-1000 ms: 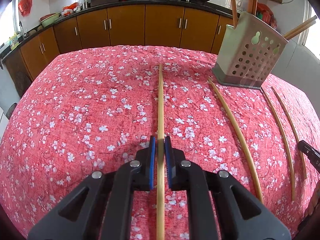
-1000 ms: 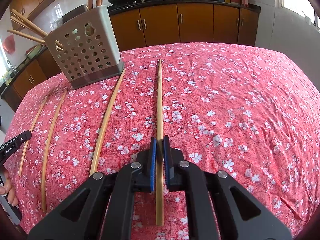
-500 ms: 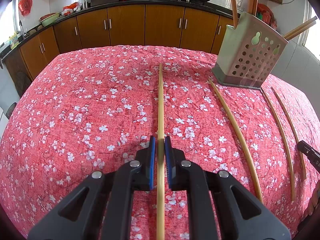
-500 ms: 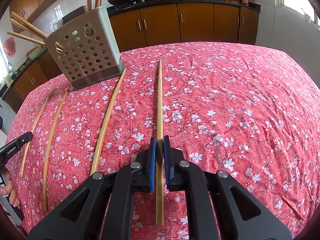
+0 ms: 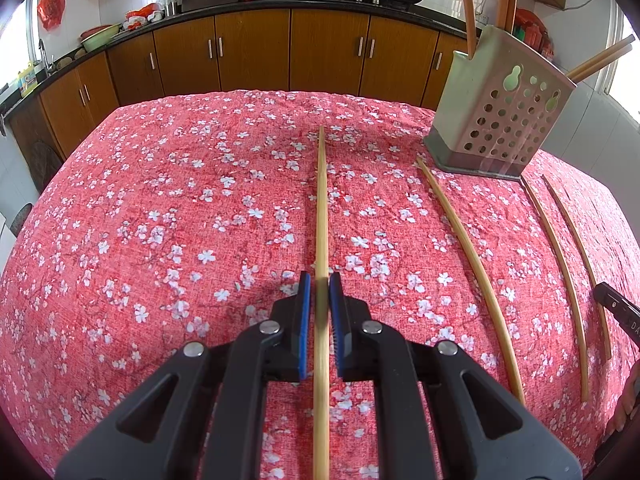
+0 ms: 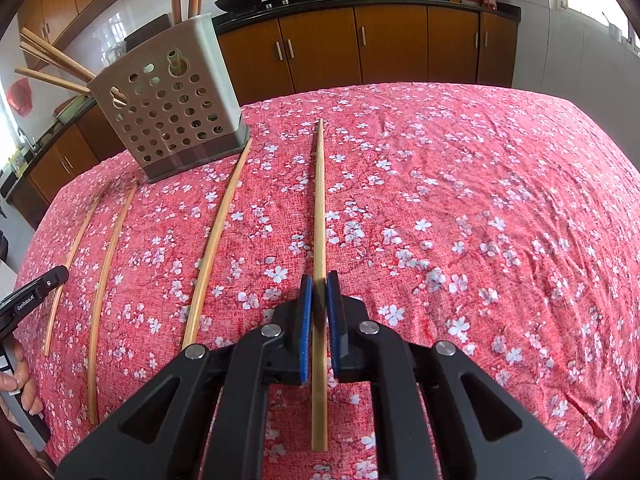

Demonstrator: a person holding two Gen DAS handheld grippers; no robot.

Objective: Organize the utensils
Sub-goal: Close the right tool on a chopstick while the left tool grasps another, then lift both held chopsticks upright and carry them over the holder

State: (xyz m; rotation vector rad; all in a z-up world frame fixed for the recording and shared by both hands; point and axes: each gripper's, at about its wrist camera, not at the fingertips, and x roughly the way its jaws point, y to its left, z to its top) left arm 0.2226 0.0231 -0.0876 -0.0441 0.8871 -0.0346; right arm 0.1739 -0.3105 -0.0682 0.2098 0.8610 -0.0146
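Our left chopstick [image 5: 322, 208] runs between the left gripper [image 5: 319, 280] fingers [image 5: 304, 320], pointing to 12 o'clock, clenched. The right gripper [image 6: 318, 280] likewise grasps its chopstick [image 6: 319, 200], low over the counter [image 6: 480, 220]; the holder [image 6: 168, 100] stands at 10 o'clock.
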